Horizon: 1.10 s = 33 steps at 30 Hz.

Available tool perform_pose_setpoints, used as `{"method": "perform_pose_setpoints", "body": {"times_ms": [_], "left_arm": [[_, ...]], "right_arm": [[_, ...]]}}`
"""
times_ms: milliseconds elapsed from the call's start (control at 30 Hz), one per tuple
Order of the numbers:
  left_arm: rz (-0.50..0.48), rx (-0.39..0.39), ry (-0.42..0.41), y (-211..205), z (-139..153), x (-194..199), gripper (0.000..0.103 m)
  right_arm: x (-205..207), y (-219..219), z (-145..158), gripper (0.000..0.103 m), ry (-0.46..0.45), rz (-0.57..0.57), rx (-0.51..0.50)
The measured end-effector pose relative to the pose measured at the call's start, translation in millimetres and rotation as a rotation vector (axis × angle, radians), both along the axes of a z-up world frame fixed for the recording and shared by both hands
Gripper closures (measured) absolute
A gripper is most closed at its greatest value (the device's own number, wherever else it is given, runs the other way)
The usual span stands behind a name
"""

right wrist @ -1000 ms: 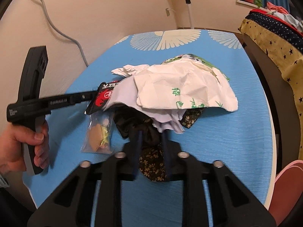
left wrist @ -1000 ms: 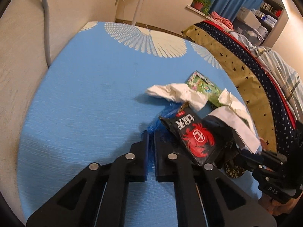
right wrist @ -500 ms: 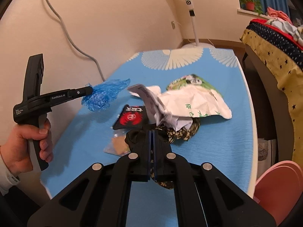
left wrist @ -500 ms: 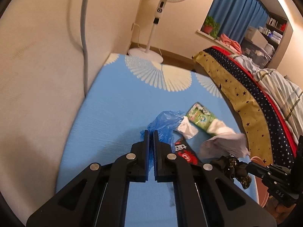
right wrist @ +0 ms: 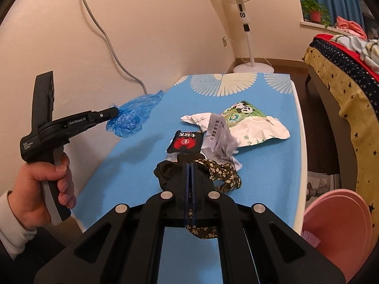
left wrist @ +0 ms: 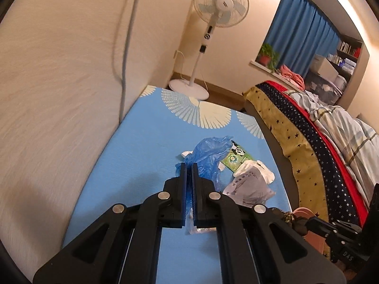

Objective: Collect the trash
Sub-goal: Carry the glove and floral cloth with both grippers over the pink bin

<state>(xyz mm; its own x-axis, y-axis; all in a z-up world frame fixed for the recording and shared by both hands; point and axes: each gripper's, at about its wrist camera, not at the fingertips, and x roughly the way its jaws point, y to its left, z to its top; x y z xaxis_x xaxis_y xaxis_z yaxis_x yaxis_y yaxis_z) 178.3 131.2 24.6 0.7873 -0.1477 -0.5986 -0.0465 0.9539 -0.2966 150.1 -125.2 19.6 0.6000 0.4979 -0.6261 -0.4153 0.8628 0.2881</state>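
Note:
My left gripper (left wrist: 188, 165) is shut on a crumpled blue plastic bag (left wrist: 208, 151) and holds it in the air over the blue table (left wrist: 146, 146). From the right wrist view, the left gripper (right wrist: 115, 112) hangs at the left with the blue bag (right wrist: 132, 116) dangling from its tip. My right gripper (right wrist: 189, 165) is shut on a black and floral cloth (right wrist: 222, 174), lifted above the table, with a grey printed paper (right wrist: 219, 135) standing up behind it. On the table lie a black packet with a red crab (right wrist: 187, 142), a green panda packet (right wrist: 241, 112) and white crumpled paper (right wrist: 260, 130).
A wall with a grey cable (left wrist: 123, 71) runs along the table's left side. A standing fan (right wrist: 244, 23) is beyond the far end. A bed with a star-patterned cover (right wrist: 343, 90) lies to the right, and a pink basin (right wrist: 336, 224) sits on the floor at the near right.
Both grippers have risen. The left one pulled the blue bag up out of the pile. The right one shut on the dark cloth and lifted it. The crab packet now lies flat on the table.

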Motion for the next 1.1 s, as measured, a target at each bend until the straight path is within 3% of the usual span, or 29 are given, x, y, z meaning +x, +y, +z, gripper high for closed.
{"method": "perform_pose_setpoints", "body": {"times_ms": [200, 400, 833, 1100], "left_arm": [[0.007, 0.044, -0.023, -25, 1, -32, 0.1], [0.0, 0.037, -0.045, -45, -7, -62, 0.1], [-0.067, 0.044, -0.043, -95, -27, -84, 0.1], [-0.132, 0.059, -0.058, -126, -27, -84, 0.1]], "right_arm": [[-18, -24, 17, 0.101, -0.011, -0.021, 0.088], [-31, -44, 34, 0.101, -0.042, -0.056, 0.158], [-75, -65, 47, 0.101, -0.187, -0.209, -0.008], [-94, -93, 44, 0.101, -0.211, -0.343, -0.041]]}}
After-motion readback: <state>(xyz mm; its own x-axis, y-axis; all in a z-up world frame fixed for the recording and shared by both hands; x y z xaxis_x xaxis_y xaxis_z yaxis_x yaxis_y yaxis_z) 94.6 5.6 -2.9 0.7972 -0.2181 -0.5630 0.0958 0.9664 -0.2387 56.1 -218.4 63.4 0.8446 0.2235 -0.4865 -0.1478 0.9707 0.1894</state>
